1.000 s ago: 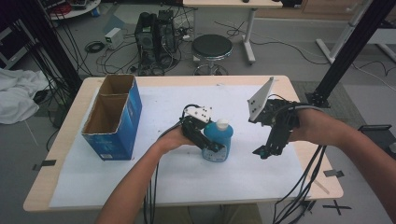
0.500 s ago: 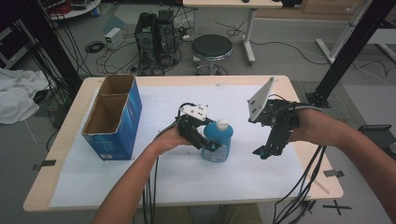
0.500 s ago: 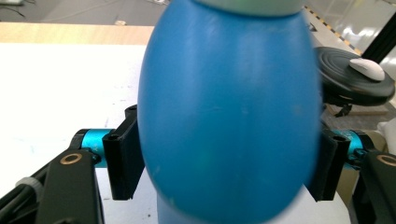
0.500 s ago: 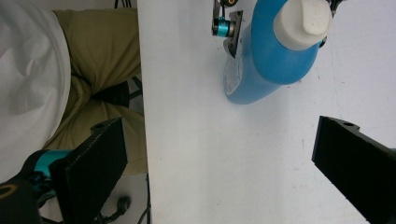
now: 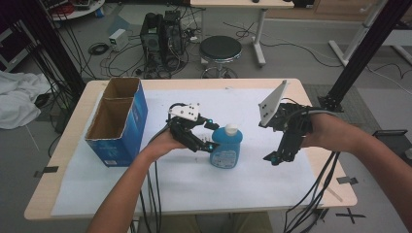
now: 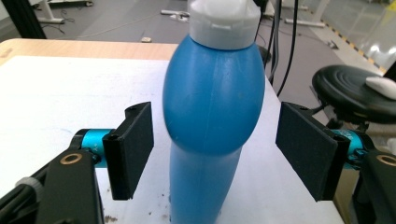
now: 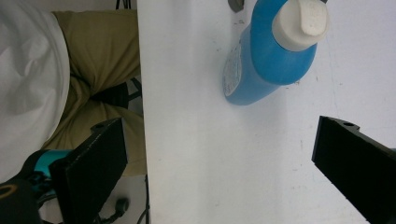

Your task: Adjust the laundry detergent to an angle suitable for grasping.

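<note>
Bottle [image 5: 225,147] first: blue, white-capped, standing upright on the white sheet near the middle of the table [image 5: 320,165], well apart from the blue cardboard box [image 5: 118,122] at the left. I have my left gripper [image 5: 208,135] brought in around it, jaws spread wide; in the left gripper view the bottle's bulge [image 6: 212,100] sits between the two black pads [image 6: 133,148], closer to one than the other and touching neither as far as I can tell. My right gripper [image 5: 273,158] hangs above the sheet to the bottle's right, also gaping, gripping nothing, with the bottle [image 7: 268,53] off ahead of its jaws.

To close well, I judge I should shift the left gripper sideways until the bottle is centred, so both pads meet it together and it isn't shoved over. Gripping on the broad shoulder looks risky, since the curve could squirt upward; dropping slightly toward the straighter body seems safer.
</note>
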A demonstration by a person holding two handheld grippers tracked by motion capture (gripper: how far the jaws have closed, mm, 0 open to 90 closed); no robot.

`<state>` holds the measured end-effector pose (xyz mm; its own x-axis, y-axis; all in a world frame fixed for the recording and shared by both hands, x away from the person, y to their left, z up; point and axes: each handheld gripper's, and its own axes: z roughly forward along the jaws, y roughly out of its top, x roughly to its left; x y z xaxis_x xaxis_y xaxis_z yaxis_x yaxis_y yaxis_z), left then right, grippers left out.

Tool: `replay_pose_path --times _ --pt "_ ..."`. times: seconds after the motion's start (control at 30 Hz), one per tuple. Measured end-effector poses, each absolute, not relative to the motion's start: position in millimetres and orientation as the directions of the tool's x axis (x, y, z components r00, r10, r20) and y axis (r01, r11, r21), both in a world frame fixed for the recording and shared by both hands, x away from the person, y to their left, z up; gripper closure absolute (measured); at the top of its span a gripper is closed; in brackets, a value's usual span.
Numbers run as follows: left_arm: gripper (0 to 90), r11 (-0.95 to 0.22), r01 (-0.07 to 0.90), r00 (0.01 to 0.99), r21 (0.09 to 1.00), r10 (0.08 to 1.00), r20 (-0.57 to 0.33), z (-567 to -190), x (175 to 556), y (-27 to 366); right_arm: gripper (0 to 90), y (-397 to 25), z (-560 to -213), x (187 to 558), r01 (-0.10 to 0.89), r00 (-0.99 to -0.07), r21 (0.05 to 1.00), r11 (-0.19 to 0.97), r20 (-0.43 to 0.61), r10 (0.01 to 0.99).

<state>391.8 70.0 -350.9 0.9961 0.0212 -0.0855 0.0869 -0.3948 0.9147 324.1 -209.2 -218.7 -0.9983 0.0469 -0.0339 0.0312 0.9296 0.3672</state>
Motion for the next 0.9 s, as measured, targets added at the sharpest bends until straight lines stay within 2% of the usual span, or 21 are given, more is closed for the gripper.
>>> replay_pose_path --times 0.27,0.43,0.53,0.63,0.87,0.9 --pt "27.8 -0.354 0.049 0.998 0.934 0.042 -0.036 -335.6 390.7 87.3 2.6 -208.4 -219.5 325.5 0.027 -0.998 0.371 0.928 -0.036 0.043" --pt "27.9 -0.334 0.067 0.996 0.94 0.085 -0.04 -326.2 394.8 99.7 2.5 -208.0 -219.4 325.3 0.03 -0.998 0.365 0.931 -0.034 0.045" --pt "27.8 -0.346 0.091 0.993 0.934 0.103 -0.059 -323.7 395.8 100.7 2.6 -208.5 -219.6 325.7 0.032 -0.998 0.368 0.929 -0.032 0.048" --pt "27.9 -0.371 0.082 0.992 0.925 0.12 -0.039 -319.0 397.8 103.1 2.5 -209.0 -219.8 326.5 0.036 -0.998 0.368 0.929 -0.031 0.051" --pt "27.8 -0.371 0.123 0.965 0.921 0.261 -0.023 -301.5 411.9 114.7 2.6 -207.9 -222.2 328.9 0.033 -0.998 0.365 0.93 -0.033 0.048" --pt "23.0 -0.379 0.133 0.962 0.916 0.271 -0.028 -299.2 413.6 114.8 2.6 -207.6 -222.3 329.4 0.03 -0.998 0.365 0.931 -0.032 0.045"
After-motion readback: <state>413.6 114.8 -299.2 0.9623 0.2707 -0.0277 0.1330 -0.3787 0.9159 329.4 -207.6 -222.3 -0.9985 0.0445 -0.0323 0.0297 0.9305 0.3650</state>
